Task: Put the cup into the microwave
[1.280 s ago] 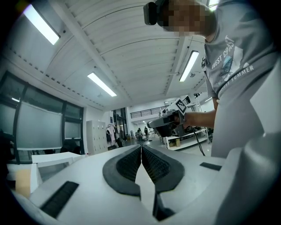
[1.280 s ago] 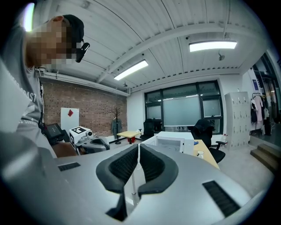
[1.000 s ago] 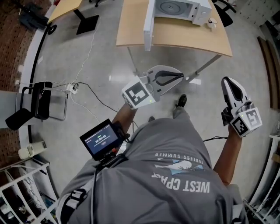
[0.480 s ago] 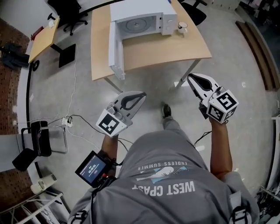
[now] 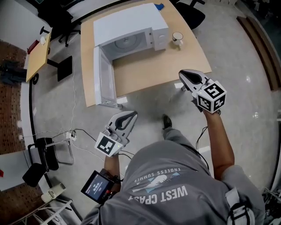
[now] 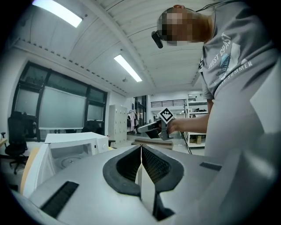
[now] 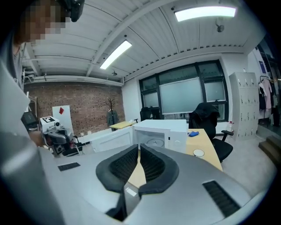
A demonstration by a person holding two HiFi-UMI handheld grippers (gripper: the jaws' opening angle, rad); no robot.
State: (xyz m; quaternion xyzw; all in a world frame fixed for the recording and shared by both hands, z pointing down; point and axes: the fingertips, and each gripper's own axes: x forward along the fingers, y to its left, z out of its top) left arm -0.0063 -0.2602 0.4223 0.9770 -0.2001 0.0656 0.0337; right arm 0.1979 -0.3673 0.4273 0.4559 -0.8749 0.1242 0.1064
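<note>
Jaws of left gripper (image 5: 131, 114) and right gripper (image 5: 182, 73) were shut, empty; cup (image 5: 177, 38) could be knocked over if approached unopened.

A light wooden desk (image 5: 145, 74) stands at 12 o'clock on a glossy grey floor (image 5: 246, 96). A small blue object (image 5: 158, 6) lies at its far edge, with a black office chair (image 5: 193, 15) at 1 o'clock. A white power strip (image 5: 71, 136) with dark cables lies at 8 o'clock.

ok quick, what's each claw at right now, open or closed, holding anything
left claw: closed, holding nothing
right claw: closed, holding nothing
</note>
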